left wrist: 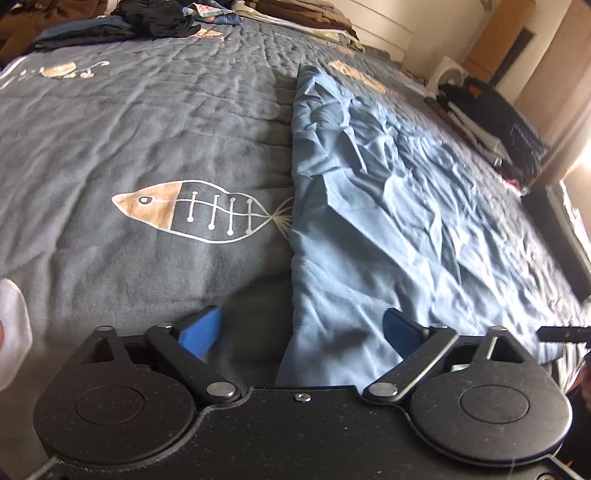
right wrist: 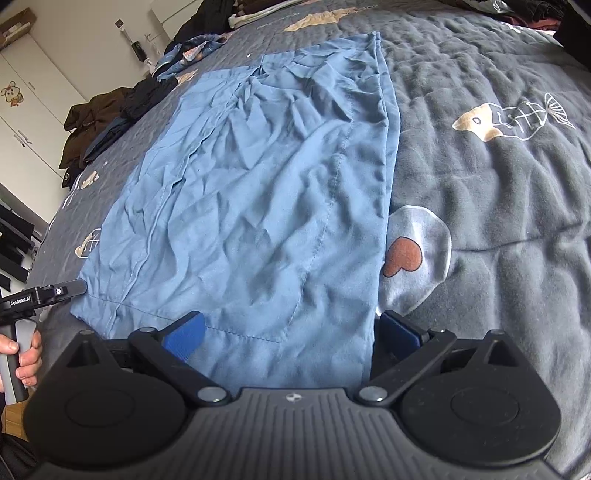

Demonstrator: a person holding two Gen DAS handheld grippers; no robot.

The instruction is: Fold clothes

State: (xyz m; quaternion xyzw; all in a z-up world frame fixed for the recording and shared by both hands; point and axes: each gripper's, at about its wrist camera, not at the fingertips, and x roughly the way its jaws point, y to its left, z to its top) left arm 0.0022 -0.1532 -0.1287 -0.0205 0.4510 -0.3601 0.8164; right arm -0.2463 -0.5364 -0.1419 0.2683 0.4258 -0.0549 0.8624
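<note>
Currently, your inventory runs as follows.

Item 1: crumpled light-blue cotton garment (right wrist: 258,192), lying flat and folded lengthwise on the bed, its long straight edge running away from you. Stitched seams show near the hem closest to you.

Item 2: dark grey quilted bedspread (left wrist: 147,110) with printed fish-skeleton motifs, under the garment. One fish print (left wrist: 195,210) sits just beside the garment's left edge, its tail tucked partly beneath the cloth. A pale bubble print with a brown heart (right wrist: 402,258) lies touching the garment's right edge.

Item 3: your left tongs (left wrist: 303,336), spread wide, blue pads holding nothing. One pad hovers over the bedspread, the other over the garment's left edge near the hem.

Item 4: your right tongs (right wrist: 291,332), also spread wide and holding nothing, straddling the garment's near right corner; the left pad is over the cloth, the right pad just beyond the edge.

Item 5: your left hand (right wrist: 26,354), seen from the right wrist camera, wrapped round the grey grip of the left tool by the garment's near left corner.

Item 6: heaps of dark clothes (left wrist: 122,26) at the far end of the bed, well apart from the garment. A further dark folded stack (left wrist: 495,122) sits along the bed's right side.

Item 7: white wardrobe doors (right wrist: 33,99) with a small cartoon sticker, beyond the bed.
</note>
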